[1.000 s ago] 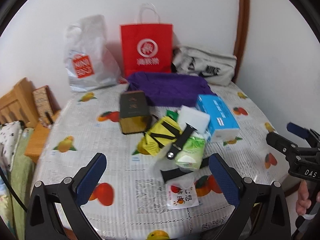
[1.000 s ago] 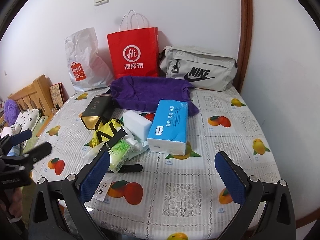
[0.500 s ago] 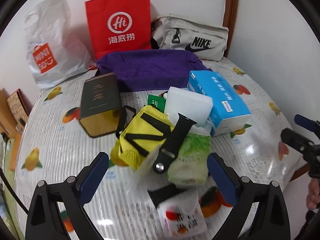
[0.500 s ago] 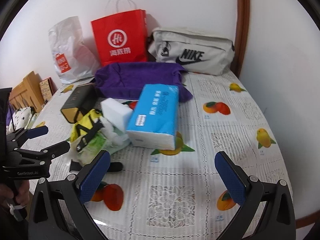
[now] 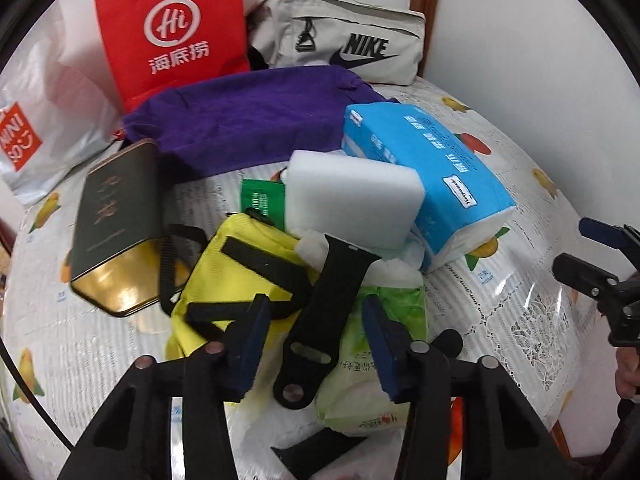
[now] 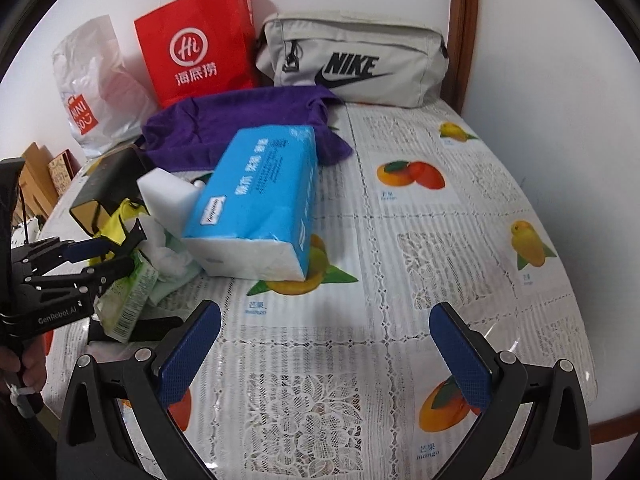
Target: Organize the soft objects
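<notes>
A pile lies on the fruit-print tablecloth (image 6: 440, 240): a black watch strap (image 5: 324, 316) across a yellow pouch (image 5: 240, 264), a green wipes pack (image 5: 376, 364), a white sponge block (image 5: 348, 208), a blue tissue pack (image 5: 428, 176) (image 6: 260, 200) and a purple cloth (image 5: 248, 116) (image 6: 240, 120). My left gripper (image 5: 314, 340) straddles the strap with its jaws partly closed; the pads stand apart from the strap. It also shows in the right wrist view (image 6: 108, 256). My right gripper (image 6: 324, 356) is open and empty over bare cloth, right of the pile.
A dark green tin (image 5: 116, 228) lies left of the pouch. A red paper bag (image 6: 196, 56), a white plastic bag (image 6: 92, 92) and a grey Nike bag (image 6: 352, 64) stand against the back wall. A second black strap piece (image 5: 316, 452) lies near the front edge.
My left gripper has moved forward and down onto the pile and its jaws have narrowed around the watch strap. My right gripper has edged forward and stays open.
</notes>
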The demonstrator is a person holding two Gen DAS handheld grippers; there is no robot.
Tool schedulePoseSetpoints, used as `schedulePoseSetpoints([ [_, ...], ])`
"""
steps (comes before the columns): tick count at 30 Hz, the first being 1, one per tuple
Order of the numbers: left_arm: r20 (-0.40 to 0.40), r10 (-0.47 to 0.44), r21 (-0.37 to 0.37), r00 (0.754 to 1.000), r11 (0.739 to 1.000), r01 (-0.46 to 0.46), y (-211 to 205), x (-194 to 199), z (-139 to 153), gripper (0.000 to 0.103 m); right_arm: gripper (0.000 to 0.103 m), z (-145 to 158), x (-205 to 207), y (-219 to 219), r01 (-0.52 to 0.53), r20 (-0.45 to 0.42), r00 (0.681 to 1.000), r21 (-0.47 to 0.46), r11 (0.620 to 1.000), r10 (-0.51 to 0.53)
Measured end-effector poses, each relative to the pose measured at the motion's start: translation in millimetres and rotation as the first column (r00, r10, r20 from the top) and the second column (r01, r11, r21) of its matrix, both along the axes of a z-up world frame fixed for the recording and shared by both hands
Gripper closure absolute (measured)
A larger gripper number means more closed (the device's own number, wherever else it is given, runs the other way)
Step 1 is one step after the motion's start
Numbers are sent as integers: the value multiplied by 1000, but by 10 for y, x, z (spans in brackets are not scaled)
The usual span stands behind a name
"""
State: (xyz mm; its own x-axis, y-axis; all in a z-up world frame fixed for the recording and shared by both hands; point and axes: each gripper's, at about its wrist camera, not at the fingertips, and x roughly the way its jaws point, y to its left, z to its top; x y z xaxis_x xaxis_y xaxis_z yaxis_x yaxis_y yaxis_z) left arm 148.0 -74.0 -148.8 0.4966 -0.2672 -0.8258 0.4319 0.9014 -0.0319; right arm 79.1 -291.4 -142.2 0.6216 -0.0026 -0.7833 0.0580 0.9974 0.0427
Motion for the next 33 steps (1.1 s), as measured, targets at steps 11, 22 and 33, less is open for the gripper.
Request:
schedulePoseSetpoints([
  [11,5,-20,22,1000,1000,20,-44,-2,-25,77,0,-73,33,-29,0,-17,1000,13,1000,0],
  [22,44,10,-38,999,999,-8,130,-90,182,83,0,16,-14,116,-49,1,999,19,999,49],
  [33,25,78,-84,997,994,-76,500,-206,259,96,0,46,37,633,-183,8,983,35,983,182],
])
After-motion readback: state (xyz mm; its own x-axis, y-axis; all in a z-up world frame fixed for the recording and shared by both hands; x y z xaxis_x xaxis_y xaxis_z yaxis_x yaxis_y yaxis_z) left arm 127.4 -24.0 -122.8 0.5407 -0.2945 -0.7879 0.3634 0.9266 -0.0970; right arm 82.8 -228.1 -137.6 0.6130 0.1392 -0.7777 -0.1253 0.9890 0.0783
